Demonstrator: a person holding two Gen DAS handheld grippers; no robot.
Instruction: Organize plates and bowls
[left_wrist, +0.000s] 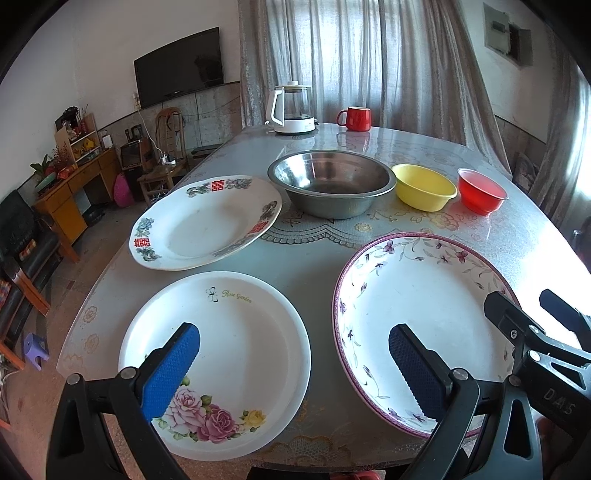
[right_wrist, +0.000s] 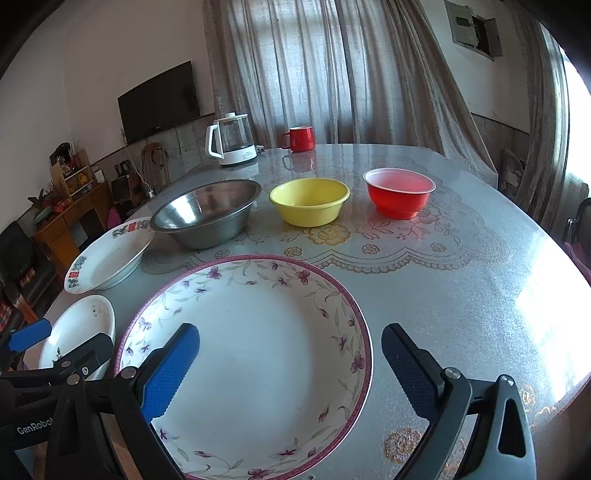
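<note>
Three plates near table (right_wrist: 480, 258) edge; steel bowl (right_wrist: 207, 214), yellow bowl (right_wrist: 309, 206), red bowl (right_wrist: 399, 197) behind. Left gripper (left_wrist: 293, 363), right gripper (right_wrist: 290, 363) both spread wide, empty.

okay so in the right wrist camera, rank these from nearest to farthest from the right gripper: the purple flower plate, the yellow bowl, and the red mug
1. Purple flower plate: directly under the right gripper, nearest edge of the table.
2. Yellow bowl: mid-table, straight ahead, between the steel and red bowls.
3. Red mug: far edge, by the curtain.
</note>
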